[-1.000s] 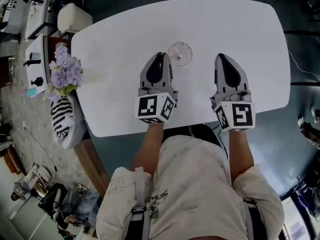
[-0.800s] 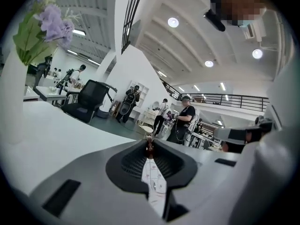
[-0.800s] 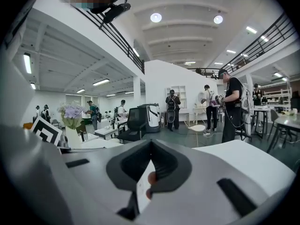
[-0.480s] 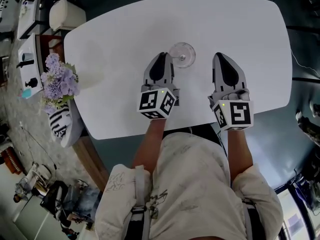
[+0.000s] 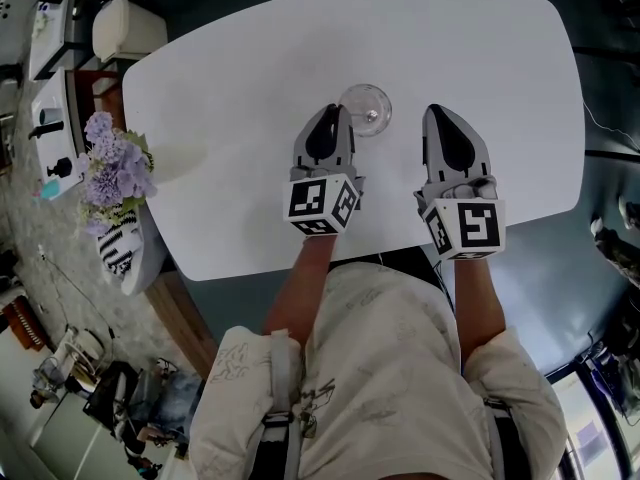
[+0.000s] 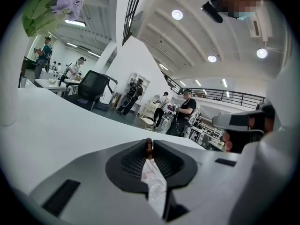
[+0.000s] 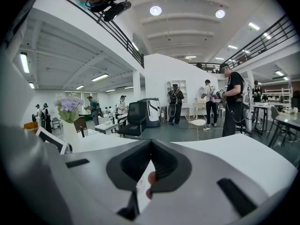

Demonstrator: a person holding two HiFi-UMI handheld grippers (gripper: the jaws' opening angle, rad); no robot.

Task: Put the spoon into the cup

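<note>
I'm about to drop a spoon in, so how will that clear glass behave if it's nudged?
The clear glass looks thin-walled, so it is probably light and fragile; a knock could chip it. It stands upright on the smooth white table, so a low push would likely slide it, while one near its top might tip it.

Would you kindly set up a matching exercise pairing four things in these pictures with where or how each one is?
1. glass
2. purple flowers
3. left gripper
4. right gripper

a. jaws shut, right of the glass
b. in a striped vase beside the table's left edge
c. on the table, between the grippers' tips
d. shut on a small brown thing

Pairs: 1-c, 2-b, 3-d, 4-a
</note>
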